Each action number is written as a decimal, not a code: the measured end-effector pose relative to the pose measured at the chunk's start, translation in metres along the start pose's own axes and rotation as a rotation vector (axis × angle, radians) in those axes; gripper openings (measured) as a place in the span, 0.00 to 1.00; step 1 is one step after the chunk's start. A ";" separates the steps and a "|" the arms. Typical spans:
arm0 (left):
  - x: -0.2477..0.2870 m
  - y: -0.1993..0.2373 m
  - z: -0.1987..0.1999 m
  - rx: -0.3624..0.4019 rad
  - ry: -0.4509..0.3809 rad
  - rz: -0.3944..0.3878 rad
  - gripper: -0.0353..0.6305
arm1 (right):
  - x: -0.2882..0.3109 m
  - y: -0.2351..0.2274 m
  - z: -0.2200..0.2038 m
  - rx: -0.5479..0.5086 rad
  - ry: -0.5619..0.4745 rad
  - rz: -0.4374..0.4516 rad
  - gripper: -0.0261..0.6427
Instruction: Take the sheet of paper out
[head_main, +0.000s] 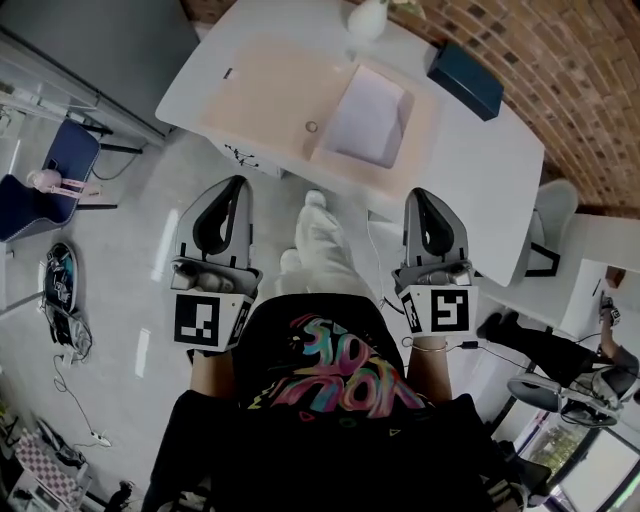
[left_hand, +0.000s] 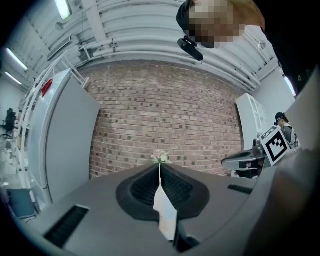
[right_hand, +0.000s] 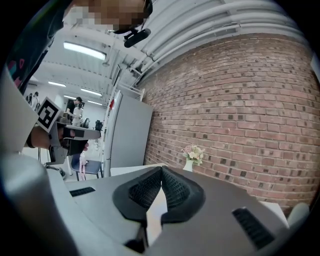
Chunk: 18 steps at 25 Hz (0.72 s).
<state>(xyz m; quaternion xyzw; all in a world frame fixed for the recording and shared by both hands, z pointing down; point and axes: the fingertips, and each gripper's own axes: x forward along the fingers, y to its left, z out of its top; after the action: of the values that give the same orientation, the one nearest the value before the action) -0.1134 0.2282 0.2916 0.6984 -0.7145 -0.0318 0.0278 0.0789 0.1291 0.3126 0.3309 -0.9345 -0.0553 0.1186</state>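
Sheet of paper (head_main: 370, 118) on white table (head_main: 480, 170), brick wall (head_main: 570, 90) beyond

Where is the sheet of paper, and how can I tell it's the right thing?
Find the white table that stands against the brick wall. A big pale pink mat lies on it, and the sheet of paper sits at the mat's right end. It is the flat white rectangle, unlike the dark blue box and the white vase nearby.
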 end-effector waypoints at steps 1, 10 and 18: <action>0.005 0.003 -0.001 0.002 -0.002 0.002 0.09 | 0.006 -0.003 -0.001 0.002 0.000 0.000 0.06; 0.097 0.038 0.009 0.032 0.003 -0.003 0.09 | 0.083 -0.053 0.000 0.014 -0.016 -0.031 0.06; 0.212 0.037 0.025 0.075 0.031 -0.053 0.09 | 0.141 -0.140 0.020 0.023 -0.049 -0.088 0.06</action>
<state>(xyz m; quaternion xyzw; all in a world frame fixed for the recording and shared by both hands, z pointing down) -0.1573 0.0172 0.2689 0.7180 -0.6959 0.0051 0.0115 0.0528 -0.0680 0.2938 0.3715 -0.9223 -0.0579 0.0894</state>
